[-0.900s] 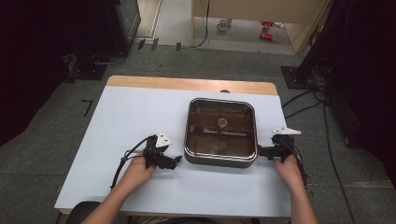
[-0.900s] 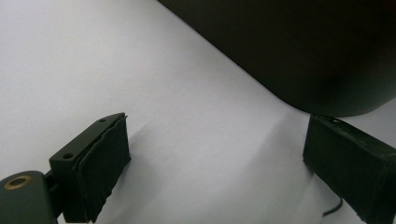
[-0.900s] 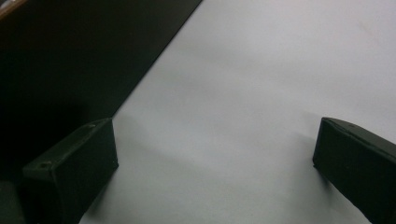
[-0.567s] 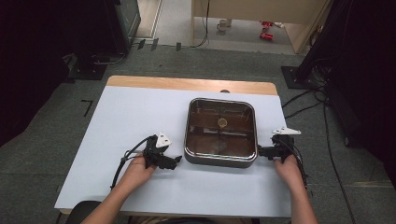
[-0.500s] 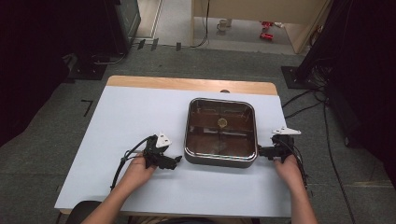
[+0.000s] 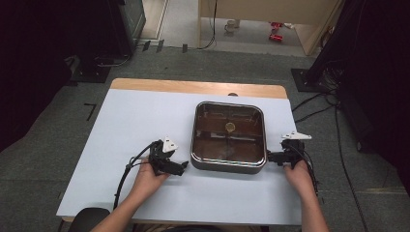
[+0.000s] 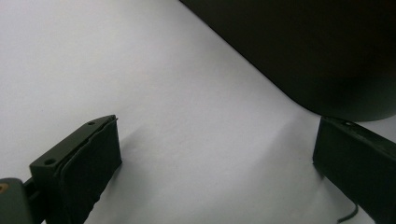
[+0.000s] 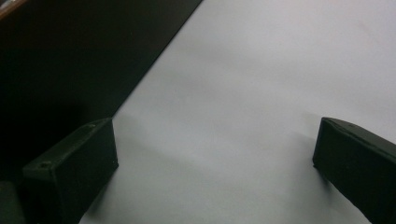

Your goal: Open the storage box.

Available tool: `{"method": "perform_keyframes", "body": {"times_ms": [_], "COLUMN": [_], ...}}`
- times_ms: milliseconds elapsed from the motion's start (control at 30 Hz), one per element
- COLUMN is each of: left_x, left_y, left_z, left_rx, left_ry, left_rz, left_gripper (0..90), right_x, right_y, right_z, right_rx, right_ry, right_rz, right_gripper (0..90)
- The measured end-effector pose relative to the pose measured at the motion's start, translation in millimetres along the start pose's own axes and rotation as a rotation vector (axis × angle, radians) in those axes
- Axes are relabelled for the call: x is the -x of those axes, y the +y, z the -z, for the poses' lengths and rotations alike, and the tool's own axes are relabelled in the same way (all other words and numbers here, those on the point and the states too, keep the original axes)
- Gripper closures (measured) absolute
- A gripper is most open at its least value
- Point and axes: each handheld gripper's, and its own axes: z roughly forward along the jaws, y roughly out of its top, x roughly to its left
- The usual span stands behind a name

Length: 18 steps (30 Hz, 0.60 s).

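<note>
— Where was the pan when you looked?

— The square dark pan (image 6: pixel 228 137) sat on the pale table (image 6: pixel 125 121), right of the middle and toward the far wooden edge. I saw a small round pale piece (image 6: pixel 230 127) on its floor. What it was, I couldn't tell.

— And your two tools?

— I had the left gripper (image 6: pixel 183 168) lying low at the pan's near left corner, just beside the wall. Its jaws stood wide apart with nothing but bare table between them; in the left gripper view the dark wall (image 7: pixel 317 51) loomed ahead of the right-hand jaw.

— The other one?

— The right gripper (image 6: pixel 269 157) pointed at the pan's right side, near its near corner. Its jaws were spread too, gripping nothing, with the pan's side (image 8: pixel 70 60) dark beyond one jaw.
</note>
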Motion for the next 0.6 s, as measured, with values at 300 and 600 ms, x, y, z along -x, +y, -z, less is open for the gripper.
{"method": "perform_keyframes", "body": {"times_ms": [300, 600], "left_x": [-0.8, -5.1], "left_y": [2.8, 12.4], "left_z": [-0.9, 0.3], "left_rx": [-0.020, -0.101], "left_ry": [-0.004, -0.023], "left_rz": [0.003, -0.022], "left_gripper": [0.4, 3.3], "right_x": [0.0, 0.0], "right_y": [0.0, 0.1], "right_z": [0.0, 0.0], "right_rx": [0.000, 0.000], "right_ry": [0.000, 0.000], "right_rz": [0.000, 0.001], "right_gripper": [0.0, 0.0]}}
